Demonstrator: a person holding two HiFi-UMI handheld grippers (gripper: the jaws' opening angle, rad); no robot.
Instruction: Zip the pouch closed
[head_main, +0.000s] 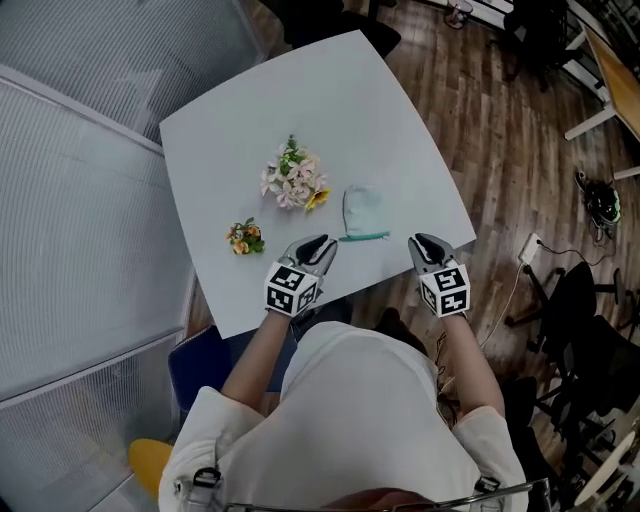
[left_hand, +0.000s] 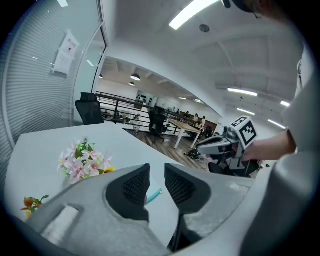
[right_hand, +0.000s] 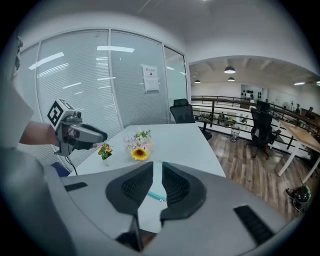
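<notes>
A pale blue-green pouch (head_main: 363, 211) with a teal zipper (head_main: 364, 237) along its near edge lies flat on the white table (head_main: 330, 110). My left gripper (head_main: 322, 245) hovers just left of the zipper's end; its jaws stand a narrow gap apart with nothing in them. My right gripper (head_main: 425, 243) sits to the pouch's right near the table edge, also slightly open and empty. In the left gripper view the left gripper (left_hand: 156, 170) frames a bit of the zipper (left_hand: 154, 195). The right gripper (right_hand: 157, 167) points over the pouch (right_hand: 156, 186).
A bunch of pink and yellow flowers (head_main: 293, 178) lies behind the pouch, with a small orange sprig (head_main: 245, 237) to its left. A glass partition (head_main: 70, 200) runs along the left. Wooden floor, cables and office chairs (head_main: 590, 340) lie to the right.
</notes>
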